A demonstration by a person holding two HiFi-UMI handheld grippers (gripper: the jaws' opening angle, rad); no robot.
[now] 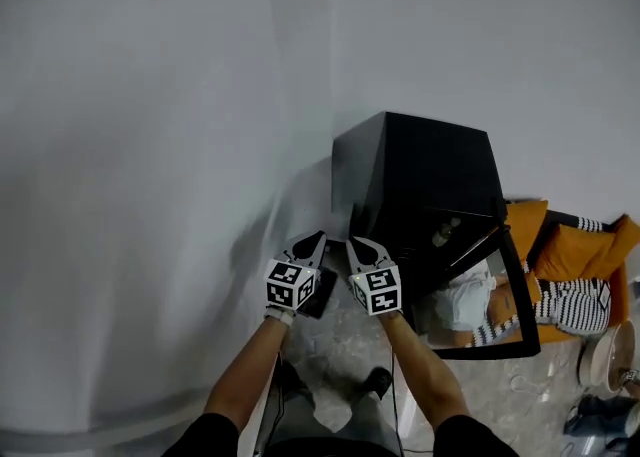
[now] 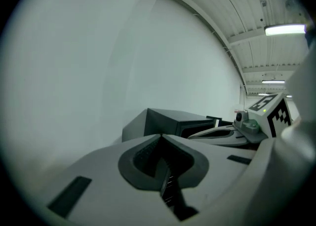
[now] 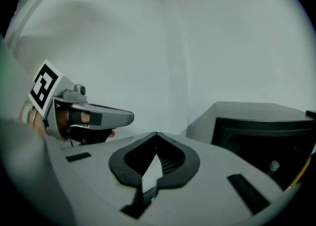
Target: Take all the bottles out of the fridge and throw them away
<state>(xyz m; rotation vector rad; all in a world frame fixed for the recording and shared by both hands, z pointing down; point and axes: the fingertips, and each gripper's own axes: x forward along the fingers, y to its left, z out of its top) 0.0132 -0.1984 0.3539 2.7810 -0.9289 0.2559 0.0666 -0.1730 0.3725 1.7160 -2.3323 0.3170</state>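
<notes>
**While the fridge stands open, both claws are empty**

Though the black fridge (image 1: 420,170) at right has its door (image 1: 523,295) swung open toward the near side, neither claw carries a bottle. The left gripper (image 1: 309,239) and right gripper (image 1: 362,243) sit side by side just left of it, jaws pressed together on nothing. A pale shape (image 1: 445,232) shows in the dark interior. Whether it is a bottle I cannot tell, so the emptying looks unfinished.

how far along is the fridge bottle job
Done: the fridge has its door open. In hand: nothing; the left gripper and right gripper are both shut and empty, held side by side in front of it. Left: a pale object, possibly a bottle, sits inside, so removing and throwing away look mostly ahead.
</notes>
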